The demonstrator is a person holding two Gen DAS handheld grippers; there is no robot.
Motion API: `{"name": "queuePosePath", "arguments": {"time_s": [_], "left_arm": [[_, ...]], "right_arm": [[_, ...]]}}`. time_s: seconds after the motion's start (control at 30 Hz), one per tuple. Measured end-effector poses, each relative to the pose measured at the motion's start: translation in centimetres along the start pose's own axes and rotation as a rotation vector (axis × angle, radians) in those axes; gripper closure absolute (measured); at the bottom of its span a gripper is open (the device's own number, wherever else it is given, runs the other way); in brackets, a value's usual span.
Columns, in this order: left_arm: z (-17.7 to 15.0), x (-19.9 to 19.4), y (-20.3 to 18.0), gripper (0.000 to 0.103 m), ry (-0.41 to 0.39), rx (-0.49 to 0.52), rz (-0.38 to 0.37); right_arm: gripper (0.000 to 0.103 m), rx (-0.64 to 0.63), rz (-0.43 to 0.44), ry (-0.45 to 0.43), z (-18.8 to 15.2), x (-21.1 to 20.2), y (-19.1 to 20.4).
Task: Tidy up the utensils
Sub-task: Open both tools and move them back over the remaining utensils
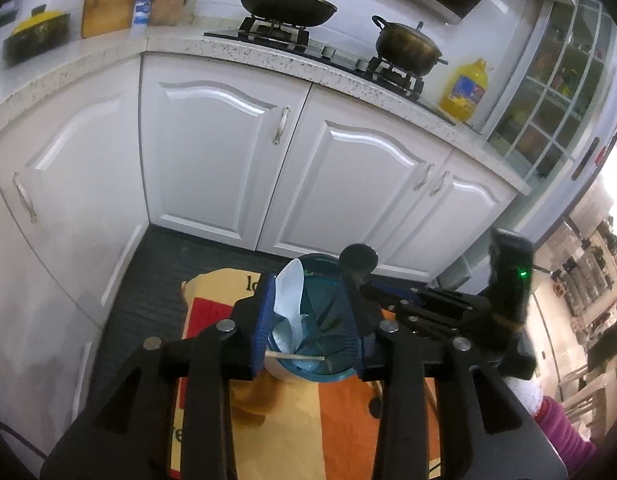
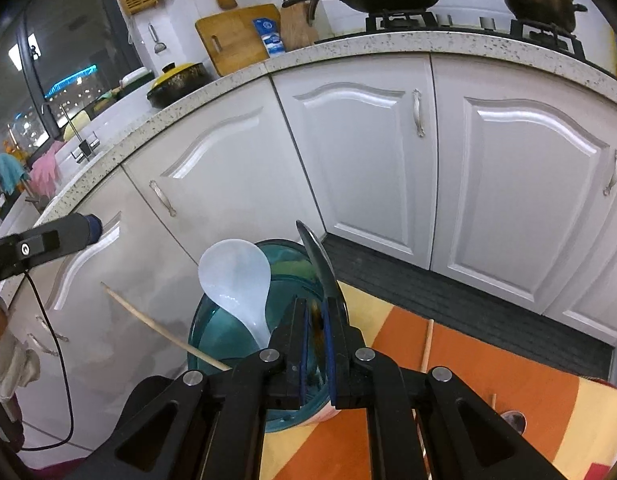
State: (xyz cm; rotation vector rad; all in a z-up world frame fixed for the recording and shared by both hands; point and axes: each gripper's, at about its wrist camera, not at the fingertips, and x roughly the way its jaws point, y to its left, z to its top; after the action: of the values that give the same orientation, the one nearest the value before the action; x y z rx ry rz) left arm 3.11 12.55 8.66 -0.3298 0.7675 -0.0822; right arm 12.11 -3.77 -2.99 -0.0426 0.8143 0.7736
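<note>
Black linkage arms with silver rivets fill the bottom of both wrist views. From the left wrist camera, the left gripper [image 1: 308,320] has its blue-padded jaws spread apart, one on each side of a round teal translucent plastic container [image 1: 312,364], with nothing pinched between them. Inside that container a pale white plastic rice paddle [image 1: 290,300] leans against the left wall, just beside the left pad, and a thin wooden chopstick [image 1: 296,356] lies across the near rim. To the right of it, a dark spoon with a round bowl [image 1: 358,259] stands at the container's far right rim, and beyond it the right gripper reaches in from the right edge. The container rests on an orange, yellow and red patterned cloth [image 1: 316,420].

In the right wrist view, the left gripper shows as a black bar at the left edge. Moving right, the chopstick [image 2: 164,330] slants up and out over the teal container's [image 2: 216,344] left rim, and the rice paddle [image 2: 236,276] rises from it, bowl upward. The right gripper [image 2: 314,344] has its jaws pressed nearly together, pinching the handle of the dark spoon [image 2: 318,258], whose bowl points up over the container. Further right, another wooden stick [image 2: 426,344] lies on the cloth [image 2: 488,360].
</note>
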Motion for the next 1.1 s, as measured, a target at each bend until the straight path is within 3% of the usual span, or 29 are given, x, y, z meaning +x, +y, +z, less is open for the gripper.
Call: {"name": "queuePosePath", "arguments": {"time_s": [0.1,0.23,0.47,0.77,1.1], "left_arm": [[-0.4,0.2,-0.2,0.068,0.01,0.002,0.004],[-1.2,0.3,-1.0,0.067,0.016,0.022,0.013],[-2.9,0.6,-3.9,0.065,0.002,0.102,0.049],[-5.4,2.0,-7.7,0.065,0.039,0.183,0.019],[-8.2,5.1,-8.4,0.065,0.127,0.157,-0.01]], "right_arm": [[0.093,0.016,0.008,-0.023,-0.1,-1.3,-0.3],[0.079,0.053,0.017,-0.059,-0.6,-3.3,-0.8],[0.078,0.082,-0.035,-0.058,-3.3,-6.0,-1.6],[0.076,0.114,-0.113,-0.037,-6.4,-8.2,-3.1],[0.076,0.138,-0.107,0.019,-9.6,-8.4,-5.2]]}}
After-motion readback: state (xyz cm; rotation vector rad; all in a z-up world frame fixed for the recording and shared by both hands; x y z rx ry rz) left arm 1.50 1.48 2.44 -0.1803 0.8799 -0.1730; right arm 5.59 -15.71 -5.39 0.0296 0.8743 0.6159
